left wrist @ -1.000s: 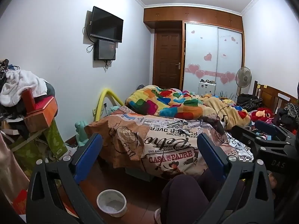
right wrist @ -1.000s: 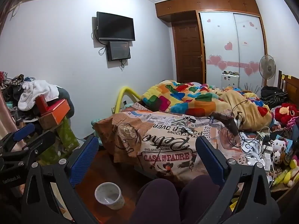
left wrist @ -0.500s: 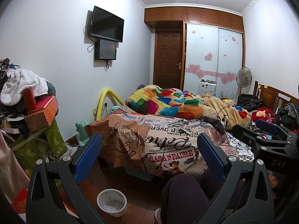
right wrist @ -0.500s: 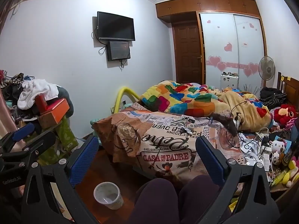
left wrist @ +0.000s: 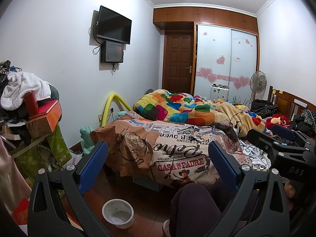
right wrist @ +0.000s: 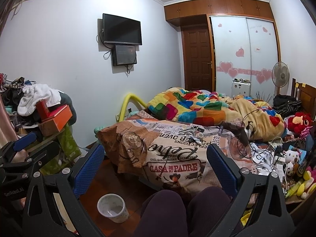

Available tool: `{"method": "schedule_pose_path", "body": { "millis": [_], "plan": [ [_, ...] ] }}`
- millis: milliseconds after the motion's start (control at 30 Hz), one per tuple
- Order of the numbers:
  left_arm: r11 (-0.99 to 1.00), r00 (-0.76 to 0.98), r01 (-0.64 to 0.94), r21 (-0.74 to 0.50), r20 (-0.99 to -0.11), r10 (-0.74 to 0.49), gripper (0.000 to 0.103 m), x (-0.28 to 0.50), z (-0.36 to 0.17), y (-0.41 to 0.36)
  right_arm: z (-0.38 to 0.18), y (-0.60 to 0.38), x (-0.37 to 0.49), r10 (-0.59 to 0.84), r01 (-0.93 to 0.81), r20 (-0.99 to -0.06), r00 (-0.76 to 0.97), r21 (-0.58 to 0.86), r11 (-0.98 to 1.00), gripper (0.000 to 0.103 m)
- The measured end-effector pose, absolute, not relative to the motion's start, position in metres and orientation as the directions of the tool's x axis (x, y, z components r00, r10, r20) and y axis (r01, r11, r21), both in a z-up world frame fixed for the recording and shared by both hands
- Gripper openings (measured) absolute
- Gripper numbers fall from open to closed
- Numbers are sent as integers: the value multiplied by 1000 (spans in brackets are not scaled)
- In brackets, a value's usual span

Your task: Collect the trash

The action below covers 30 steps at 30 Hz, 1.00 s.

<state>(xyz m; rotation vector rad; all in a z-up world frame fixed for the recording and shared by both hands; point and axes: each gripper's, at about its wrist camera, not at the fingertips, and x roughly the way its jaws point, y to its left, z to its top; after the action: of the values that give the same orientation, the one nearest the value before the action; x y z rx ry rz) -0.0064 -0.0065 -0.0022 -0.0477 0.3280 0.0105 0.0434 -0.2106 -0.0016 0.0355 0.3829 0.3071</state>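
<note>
Collection looks barely begun: the left gripper (left wrist: 158,162) and right gripper (right wrist: 156,162) both hover with blue ribbed fingers wide apart, holding nothing. The round white speckled bin (right wrist: 111,207) sits on the dark wood floor beside the person's knees. Small crumpled bits (right wrist: 194,133), possibly trash, lie on the printed bedspread (right wrist: 173,162).

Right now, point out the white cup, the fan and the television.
white cup (left wrist: 118,213), left wrist view, inside wall.
fan (right wrist: 280,74), right wrist view, grille centre.
television (right wrist: 122,29), right wrist view, screen middle.

Bedspread (left wrist: 177,158) reads "CASA DE MI PADRE"
</note>
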Motion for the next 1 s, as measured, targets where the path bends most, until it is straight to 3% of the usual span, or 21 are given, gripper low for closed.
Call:
{"method": "schedule_pose_path", "body": {
  "millis": [1000],
  "plan": [
    [999, 944, -15, -51, -331, -3, 102, -11, -8, -10, 1, -206, 41, 299, -291, -358, 885, 76, 954, 103]
  ]
}}
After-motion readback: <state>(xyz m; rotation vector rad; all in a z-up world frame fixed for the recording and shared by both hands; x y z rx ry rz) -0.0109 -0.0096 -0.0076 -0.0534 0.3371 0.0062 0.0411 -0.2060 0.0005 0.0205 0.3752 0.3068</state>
